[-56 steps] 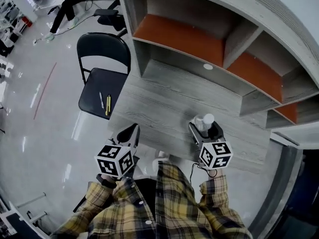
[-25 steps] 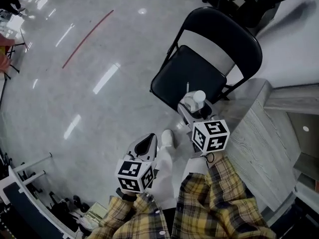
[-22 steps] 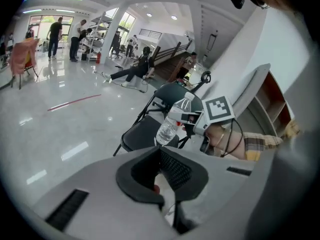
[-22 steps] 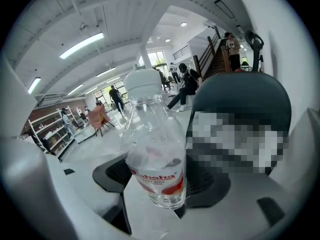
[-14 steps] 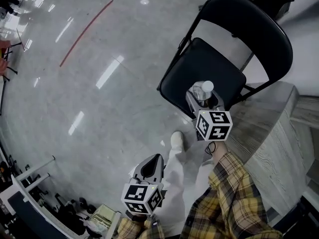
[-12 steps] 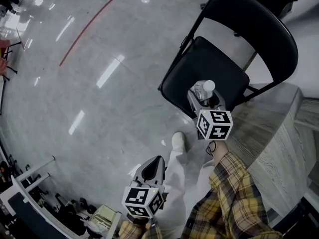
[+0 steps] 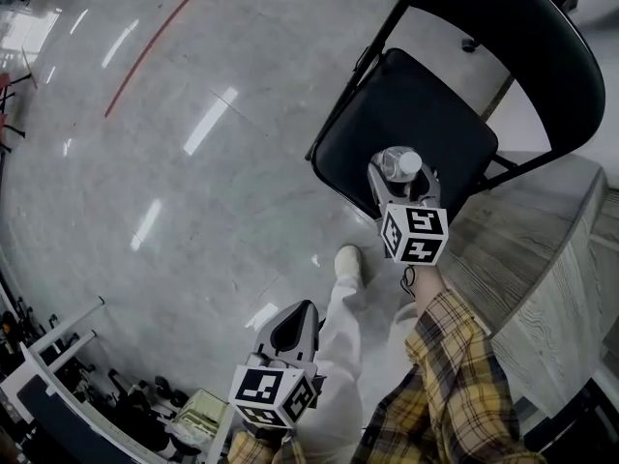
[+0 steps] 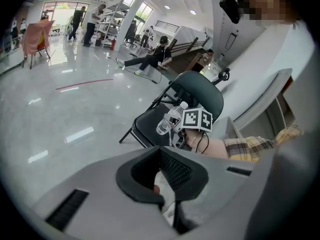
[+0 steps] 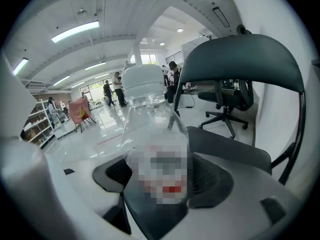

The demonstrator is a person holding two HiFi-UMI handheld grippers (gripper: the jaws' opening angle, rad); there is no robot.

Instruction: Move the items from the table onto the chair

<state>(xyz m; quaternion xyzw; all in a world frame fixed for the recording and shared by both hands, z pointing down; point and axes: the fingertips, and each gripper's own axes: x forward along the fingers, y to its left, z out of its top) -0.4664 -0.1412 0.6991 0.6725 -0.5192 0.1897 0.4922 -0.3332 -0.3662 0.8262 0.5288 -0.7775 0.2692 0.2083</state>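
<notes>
Two hand-held grippers are in play, and only one carries anything. The right gripper [image 7: 399, 184] has its jaws spread wide and closed on a clear plastic water bottle with a white cap [image 7: 397, 165]. The dark pads clamp the bottle's lower body on both sides [image 9: 150, 134], and the cap end tilts away from the person's plaid sleeve [image 7: 455, 375]. The bottle hangs over the front part of the seat of the black folding chair [image 7: 416, 104]. No view shows whether its base touches the seat.

The left gripper [image 7: 295, 319] is well apart from the chair, low over the glossy grey floor [image 7: 145, 182] beside the person's white shoe [image 7: 348, 262]. Its jaws are pressed fully together with nothing between them [image 8: 162, 171].

The grey wood-grain table [image 7: 542, 278] stands just beside the chair, at the right edge of the head view.
</notes>
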